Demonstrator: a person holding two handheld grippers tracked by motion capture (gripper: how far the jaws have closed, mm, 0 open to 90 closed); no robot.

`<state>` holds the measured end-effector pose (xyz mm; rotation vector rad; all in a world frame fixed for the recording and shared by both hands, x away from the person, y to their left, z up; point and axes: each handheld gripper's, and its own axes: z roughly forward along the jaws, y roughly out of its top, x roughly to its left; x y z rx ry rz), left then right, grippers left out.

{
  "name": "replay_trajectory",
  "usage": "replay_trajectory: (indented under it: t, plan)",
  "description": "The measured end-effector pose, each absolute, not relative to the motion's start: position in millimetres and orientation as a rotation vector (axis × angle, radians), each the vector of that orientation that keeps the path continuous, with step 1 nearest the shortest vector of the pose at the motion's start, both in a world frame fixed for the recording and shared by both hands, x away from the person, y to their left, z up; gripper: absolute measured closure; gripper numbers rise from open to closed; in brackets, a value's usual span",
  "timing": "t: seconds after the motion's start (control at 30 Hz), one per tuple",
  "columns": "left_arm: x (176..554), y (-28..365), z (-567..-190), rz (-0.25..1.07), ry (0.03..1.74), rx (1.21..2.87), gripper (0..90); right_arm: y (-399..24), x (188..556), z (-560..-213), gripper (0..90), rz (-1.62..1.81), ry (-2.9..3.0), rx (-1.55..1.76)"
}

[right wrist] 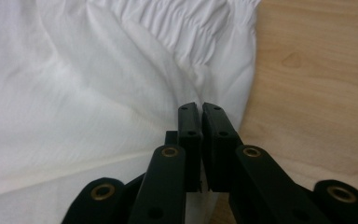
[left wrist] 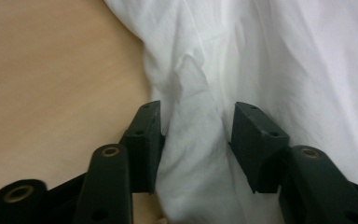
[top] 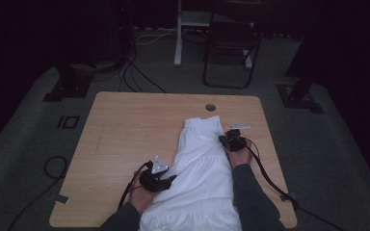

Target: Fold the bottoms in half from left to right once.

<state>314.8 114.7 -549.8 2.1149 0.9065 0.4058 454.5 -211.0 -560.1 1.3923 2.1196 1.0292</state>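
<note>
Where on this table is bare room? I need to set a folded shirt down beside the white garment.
The widest bare patch of the table lies left of the white garment, from the far edge to the left gripper. A narrower strip runs past the right gripper. The near middle is crowded.

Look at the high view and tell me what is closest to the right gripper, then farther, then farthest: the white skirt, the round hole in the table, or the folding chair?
From the right gripper:
1. White skirt: right at its jaws, on the table.
2. Round hole: in the table near its far edge.
3. Folding chair: on the floor beyond the table.
</note>
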Motion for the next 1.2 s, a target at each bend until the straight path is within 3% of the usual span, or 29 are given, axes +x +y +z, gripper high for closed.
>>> replay_trajectory:
  t: [0.3,0.57,0.63,0.7,0.77,1.07,1.2]
  plan:
    - [379,96,-499,0.455,0.849,2.112,47.5,-209,456,-558,81.4,1.002,2.136,1.402]
    - [430,56,-545,0.360,0.956,2.209,49.0,-210,455,-559,81.3,1.020,2.133,1.404]
    - [428,55,-553,0.358,0.936,2.212,55.7,-210,453,-560,81.3,1.030,2.128,1.403]
    - [424,57,-553,0.340,0.906,2.213,72.9,-211,451,-561,81.3,1.041,2.128,1.407]
    - [419,58,-552,0.356,0.897,2.231,81.7,-211,448,-561,81.3,1.044,2.135,1.401]
    - [360,78,-559,0.318,0.880,2.183,82.5,-207,402,-563,80.7,1.096,2.222,1.345]
    - [345,85,-561,0.318,0.866,2.179,80.6,-208,381,-559,66.5,1.112,2.297,1.313]
